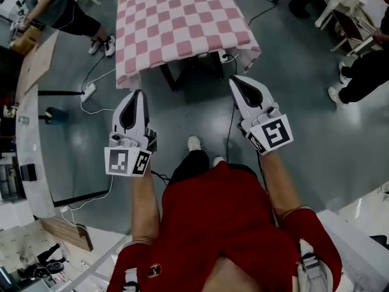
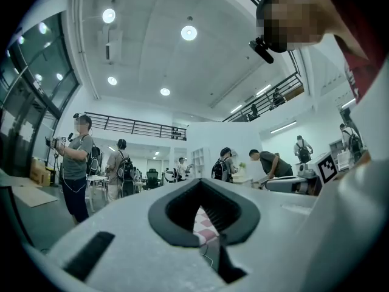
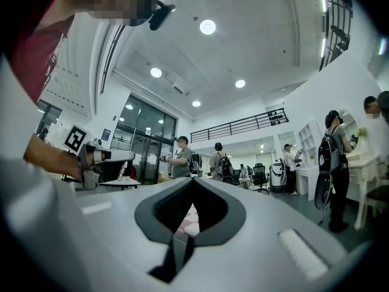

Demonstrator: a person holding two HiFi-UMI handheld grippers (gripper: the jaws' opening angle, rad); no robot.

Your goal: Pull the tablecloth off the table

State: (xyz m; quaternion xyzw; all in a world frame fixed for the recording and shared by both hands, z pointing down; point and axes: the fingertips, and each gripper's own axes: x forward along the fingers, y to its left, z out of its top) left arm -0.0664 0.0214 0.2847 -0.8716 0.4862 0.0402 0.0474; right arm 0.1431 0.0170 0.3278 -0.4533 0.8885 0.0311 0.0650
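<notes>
Grey polished floor point(image 1: 316, 145) fills the head view of a busy workshop. At the far left a curved white counter point(image 1: 27, 157) runs along the edge. A person in a grey top point(image 1: 58, 8) bends over beyond it, and a white power strip point(image 1: 89, 91) lies on the floor nearby. Next comes the left gripper point(image 1: 138, 93), pointed toward the table point(image 1: 172, 78). Its jaws are pressed together with nothing between them. In the middle, the pink-and-white checked tablecloth point(image 1: 182, 23) lies spread over the tabletop, its edges hanging down, with one corner drooping at the front right. Both grippers are short of the cloth and apart from it. The right gripper point(image 1: 234, 79) sits near that drooping corner, its jaws likewise closed on nothing. A black cable point(image 1: 230, 123) trails across the floor beneath it. At the right edge stands a person in dark trousers point(image 1: 364, 72).
</notes>
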